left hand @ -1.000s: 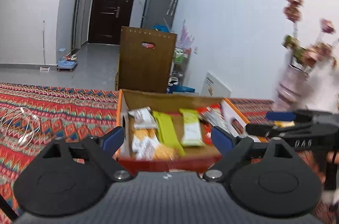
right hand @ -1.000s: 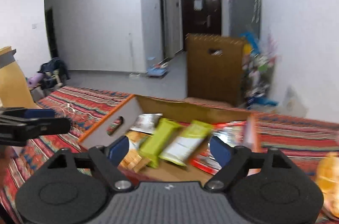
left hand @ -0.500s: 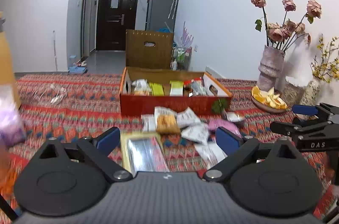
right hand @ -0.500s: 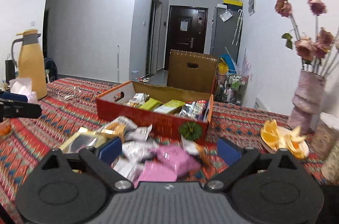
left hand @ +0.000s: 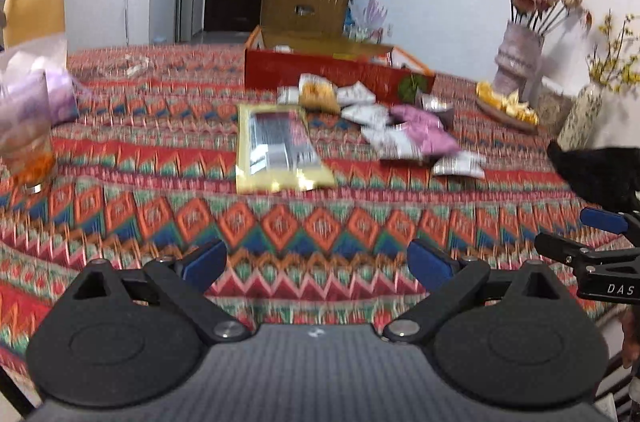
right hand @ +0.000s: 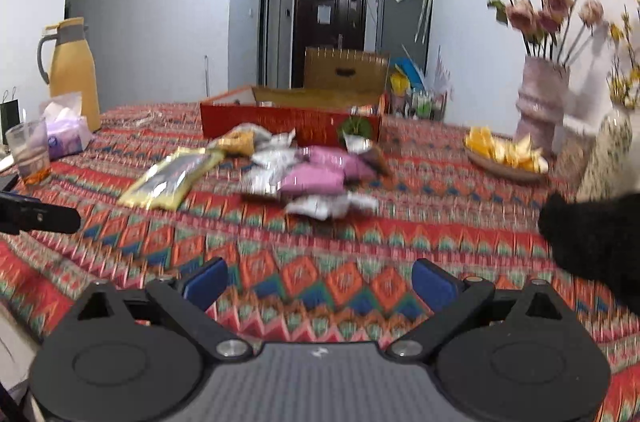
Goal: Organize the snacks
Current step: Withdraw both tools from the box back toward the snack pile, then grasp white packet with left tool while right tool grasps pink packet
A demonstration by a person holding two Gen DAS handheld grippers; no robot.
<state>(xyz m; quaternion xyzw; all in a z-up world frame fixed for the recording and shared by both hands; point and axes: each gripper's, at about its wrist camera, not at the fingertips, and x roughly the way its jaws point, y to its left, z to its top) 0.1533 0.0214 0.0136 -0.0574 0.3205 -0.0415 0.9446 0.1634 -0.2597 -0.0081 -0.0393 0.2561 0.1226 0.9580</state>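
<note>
Both grippers pulled back from red box, now far off. Left gripper wide open, empty; right gripper same, jaws just opened wider. Loose snacks wait on cloth before box. Next pick likely.

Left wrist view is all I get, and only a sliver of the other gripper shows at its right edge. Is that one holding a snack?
Observer: No. The right gripper has just been opening. Nothing lies between its jaws, only tablecloth beneath.
Operator: And the yellow jug, cut off at my left edge?
Observer: The yellow jug has a grey handle on its left side.
Operator: Anything else over there?
Observer: A black bag stands at the far left, behind the glass cup.
</note>
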